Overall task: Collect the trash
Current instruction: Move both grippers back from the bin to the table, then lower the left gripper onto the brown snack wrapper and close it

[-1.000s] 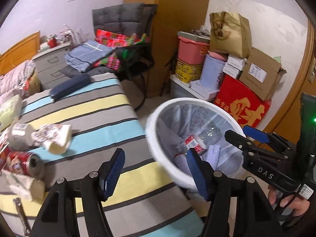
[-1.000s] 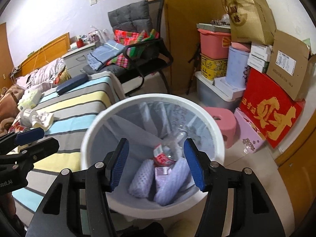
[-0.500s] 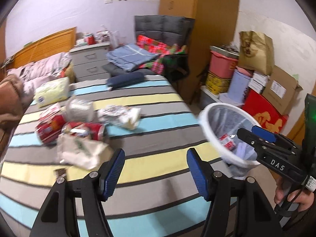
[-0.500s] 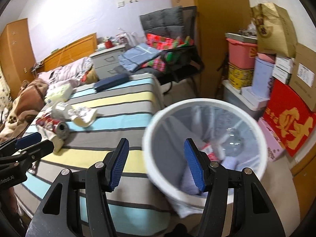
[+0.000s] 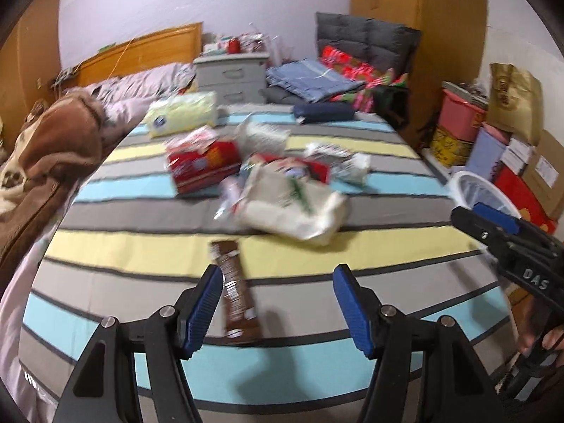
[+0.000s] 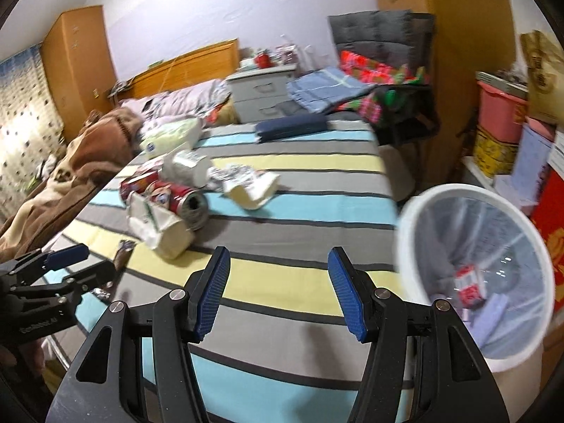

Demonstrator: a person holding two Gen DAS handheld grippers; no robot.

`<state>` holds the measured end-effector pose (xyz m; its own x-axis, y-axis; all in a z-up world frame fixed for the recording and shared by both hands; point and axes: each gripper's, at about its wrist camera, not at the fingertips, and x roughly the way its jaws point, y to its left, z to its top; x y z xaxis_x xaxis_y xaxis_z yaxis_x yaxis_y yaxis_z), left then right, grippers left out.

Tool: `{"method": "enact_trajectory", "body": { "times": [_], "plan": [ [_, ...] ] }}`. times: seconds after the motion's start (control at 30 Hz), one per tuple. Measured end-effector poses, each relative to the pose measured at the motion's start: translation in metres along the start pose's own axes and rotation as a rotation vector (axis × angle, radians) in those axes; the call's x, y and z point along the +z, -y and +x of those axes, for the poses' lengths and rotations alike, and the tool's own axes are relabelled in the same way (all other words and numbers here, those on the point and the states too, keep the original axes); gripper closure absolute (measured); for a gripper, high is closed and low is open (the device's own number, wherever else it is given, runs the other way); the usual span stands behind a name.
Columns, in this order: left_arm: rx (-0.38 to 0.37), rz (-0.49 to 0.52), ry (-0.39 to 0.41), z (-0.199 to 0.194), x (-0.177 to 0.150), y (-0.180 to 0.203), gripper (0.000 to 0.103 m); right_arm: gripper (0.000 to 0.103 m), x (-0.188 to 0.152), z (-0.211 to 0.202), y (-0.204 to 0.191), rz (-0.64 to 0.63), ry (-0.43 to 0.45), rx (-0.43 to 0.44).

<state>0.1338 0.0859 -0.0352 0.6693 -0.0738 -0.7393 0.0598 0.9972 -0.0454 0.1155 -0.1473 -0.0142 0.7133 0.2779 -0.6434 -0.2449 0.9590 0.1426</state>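
Observation:
Trash lies heaped on the striped bed [image 5: 141, 253]: a brown snack wrapper [image 5: 236, 292], a crumpled white bag [image 5: 292, 208], a red box [image 5: 202, 165] and a red can [image 6: 183, 201]. My left gripper [image 5: 278, 303] hangs open over the bed, its left pad beside the brown wrapper, nothing between its fingers. My right gripper [image 6: 278, 292] is open and empty above the bed's near edge. The white trash bin [image 6: 476, 268] with a clear liner stands to the right of the bed, holding several pieces of trash.
A brown blanket [image 5: 46, 155] covers the bed's left side. A grey nightstand [image 5: 232, 74] and a chair with folded clothes [image 5: 335, 77] stand behind. Boxes and a pink tub [image 5: 461, 112] are stacked along the right wall. A pack of tissues [image 5: 183, 112] lies near the pillows.
Both grippers swung left, away from the bin and over the bed. The bin slid to the right edge of each view; the trash heap and brown wrapper came into the left view.

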Motion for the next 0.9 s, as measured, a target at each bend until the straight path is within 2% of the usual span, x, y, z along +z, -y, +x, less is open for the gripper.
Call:
{"method": "enact_trajectory", "body": {
  "times": [0.1, 0.2, 0.3, 0.37, 0.5, 0.8, 0.87, 0.9],
  "plan": [
    [0.054, -0.018, -0.030, 0.011, -0.009, -0.017, 0.038, 0.044, 0.001, 0.011, -0.014, -0.034, -0.019, 0.034],
    [0.042, -0.041, -0.055, 0.019, -0.014, -0.029, 0.038, 0.044, 0.003, 0.022, -0.025, -0.050, -0.040, 0.057],
    [0.064, -0.042, -0.100, 0.034, -0.018, -0.037, 0.038, 0.044, 0.007, 0.032, -0.034, -0.062, -0.059, 0.085],
    [0.101, -0.024, -0.082, 0.035, -0.019, -0.040, 0.038, 0.044, 0.009, 0.036, -0.040, -0.070, -0.063, 0.112],
    [0.096, 0.020, -0.079, 0.039, -0.013, -0.039, 0.038, 0.044, 0.013, 0.045, -0.054, -0.114, -0.070, 0.204],
    [0.083, 0.030, -0.067, 0.052, 0.000, -0.058, 0.037, 0.044, 0.019, 0.056, -0.074, -0.212, -0.051, 0.197],
    [0.081, 0.015, -0.068, 0.051, 0.000, -0.065, 0.039, 0.044, 0.022, 0.060, -0.075, -0.218, -0.056, 0.202],
    [0.088, 0.013, -0.067, 0.051, 0.001, -0.067, 0.044, 0.044, 0.023, 0.063, -0.074, -0.217, -0.065, 0.207]
  ]
}}
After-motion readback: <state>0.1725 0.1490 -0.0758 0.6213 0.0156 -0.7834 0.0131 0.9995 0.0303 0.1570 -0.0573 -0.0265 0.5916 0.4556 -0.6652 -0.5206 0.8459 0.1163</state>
